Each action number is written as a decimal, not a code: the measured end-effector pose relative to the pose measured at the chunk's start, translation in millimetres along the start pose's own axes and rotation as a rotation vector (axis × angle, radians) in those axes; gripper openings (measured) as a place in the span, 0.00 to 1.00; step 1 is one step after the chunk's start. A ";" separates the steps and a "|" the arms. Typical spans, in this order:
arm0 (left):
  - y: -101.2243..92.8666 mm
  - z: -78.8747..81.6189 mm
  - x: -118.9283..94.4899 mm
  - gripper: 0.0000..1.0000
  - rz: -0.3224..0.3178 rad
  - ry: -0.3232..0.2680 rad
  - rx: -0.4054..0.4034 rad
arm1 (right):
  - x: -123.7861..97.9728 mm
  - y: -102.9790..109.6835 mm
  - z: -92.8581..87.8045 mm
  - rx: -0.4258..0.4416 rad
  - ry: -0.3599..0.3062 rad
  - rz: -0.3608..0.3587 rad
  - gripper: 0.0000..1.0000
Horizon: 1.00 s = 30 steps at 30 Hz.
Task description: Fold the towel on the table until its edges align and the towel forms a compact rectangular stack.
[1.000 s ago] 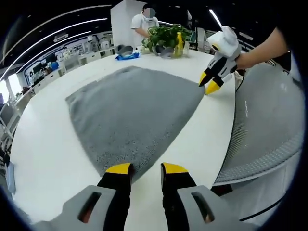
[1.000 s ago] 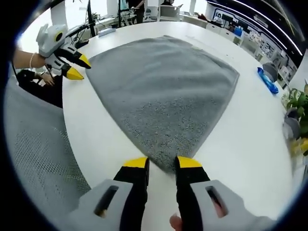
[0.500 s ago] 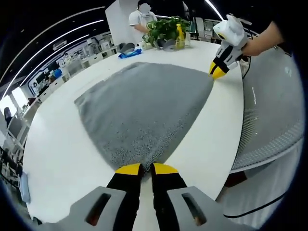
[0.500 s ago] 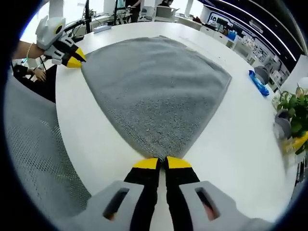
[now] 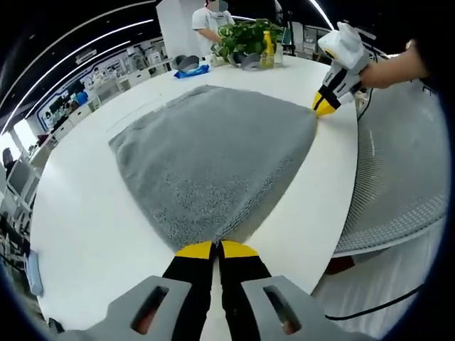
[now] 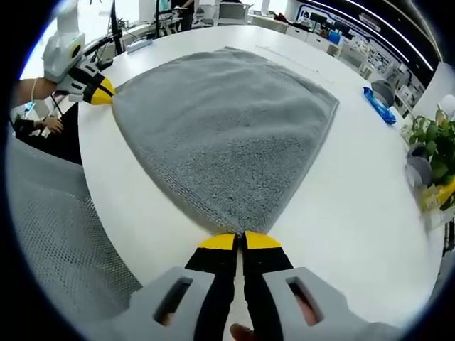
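Observation:
A grey towel (image 5: 213,153) lies spread flat on the round white table (image 5: 85,227). My left gripper (image 5: 217,246) is shut on the towel's near corner at the table's front edge. My right gripper (image 5: 323,109), held by a hand, pinches the neighbouring corner at the far right. In the right gripper view the towel (image 6: 220,131) fans out ahead of my right gripper (image 6: 240,238), whose yellow tips are shut on that corner. My left gripper (image 6: 105,91) grips the other corner at the upper left.
A grey mesh chair (image 5: 398,177) stands close against the table edge between the two grippers. Potted plants (image 5: 245,39), a yellow bottle (image 5: 266,50) and a blue cloth (image 5: 192,71) sit at the far side. A person (image 5: 210,21) stands behind them.
Both grippers went from open to shut, each closing on a towel corner. The right gripper moved in until it touched its corner. The towel has stayed flat.

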<state>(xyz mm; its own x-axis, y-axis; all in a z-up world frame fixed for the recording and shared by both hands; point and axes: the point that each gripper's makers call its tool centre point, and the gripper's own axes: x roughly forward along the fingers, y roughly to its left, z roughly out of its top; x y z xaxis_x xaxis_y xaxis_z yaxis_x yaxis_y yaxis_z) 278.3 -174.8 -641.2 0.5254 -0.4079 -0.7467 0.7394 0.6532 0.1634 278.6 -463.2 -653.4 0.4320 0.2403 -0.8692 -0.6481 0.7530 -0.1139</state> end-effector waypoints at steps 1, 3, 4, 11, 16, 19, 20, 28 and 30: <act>1.7 5.1 -3.7 0.03 0.009 -0.011 0.019 | -1.7 -0.2 1.3 0.000 -0.002 -0.004 0.00; 3.3 11.5 -8.6 0.03 0.017 -0.026 0.028 | -8.0 -0.7 6.3 0.005 -0.023 -0.010 0.00; 3.9 13.6 -11.0 0.03 0.018 -0.028 0.029 | -9.3 -0.8 7.5 0.006 -0.028 -0.011 0.00; 7.6 32.3 -27.9 0.03 0.043 -0.053 0.035 | -33.8 -5.0 18.7 0.028 -0.098 -0.028 0.00; 5.8 43.9 -37.6 0.03 0.054 -0.068 0.056 | -45.6 -3.2 18.5 0.034 -0.118 -0.031 0.00; 3.7 44.1 -41.3 0.03 0.057 -0.072 0.055 | -49.9 -1.4 14.8 0.020 -0.113 -0.034 0.00; 3.0 43.5 -42.5 0.03 0.057 -0.070 0.050 | -52.2 -0.8 14.3 0.017 -0.113 -0.034 0.00; -8.7 48.1 -63.7 0.03 0.065 -0.087 0.025 | -77.4 7.6 8.2 0.028 -0.129 -0.039 0.00; -11.5 49.7 -67.6 0.03 0.072 -0.089 0.032 | -80.3 9.8 6.3 0.028 -0.129 -0.038 0.00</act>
<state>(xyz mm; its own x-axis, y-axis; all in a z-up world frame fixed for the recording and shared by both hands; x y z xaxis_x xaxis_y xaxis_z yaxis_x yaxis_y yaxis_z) 255.2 -186.4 -560.5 0.6116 -0.4170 -0.6723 0.7109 0.6627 0.2357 241.6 -471.3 -581.7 0.5344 0.2865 -0.7952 -0.6128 0.7793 -0.1310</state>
